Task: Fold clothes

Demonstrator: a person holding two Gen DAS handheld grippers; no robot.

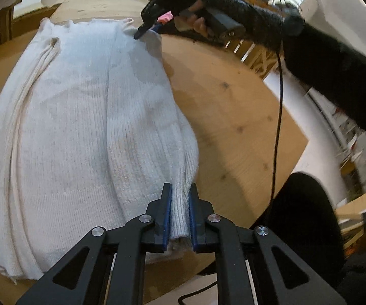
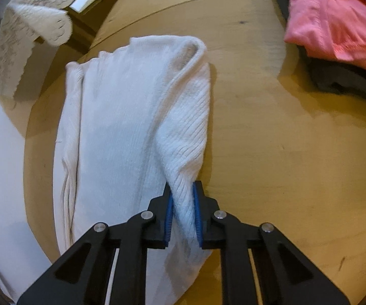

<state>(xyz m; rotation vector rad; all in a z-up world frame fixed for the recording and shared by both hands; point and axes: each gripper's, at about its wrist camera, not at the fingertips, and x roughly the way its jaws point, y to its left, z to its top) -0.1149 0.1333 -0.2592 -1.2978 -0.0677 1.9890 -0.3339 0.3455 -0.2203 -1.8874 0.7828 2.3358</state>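
In the middle of the left wrist view, a white ribbed sweater is laid out flat on the wooden bench, partly folded lengthwise by the look of it. At the bottom centre of that view the left gripper is clamped on a bunched ribbed end of the sweater, knit pinched between the blue pads. Toward the upper middle the right gripper can be seen biting the far corner; in the right wrist view the right gripper is likewise clenched on a twisted ridge of the knit.

So both ends are gripped, and a fold across is probably next. What could go wrong: only a thin bunch is held on each side, so lower layers could be left behind and the lengthwise fold undone when lifted. Uneven pulling could stretch or skew the loose knit. A pink garment at the upper right could be brushed if the swing goes wide.
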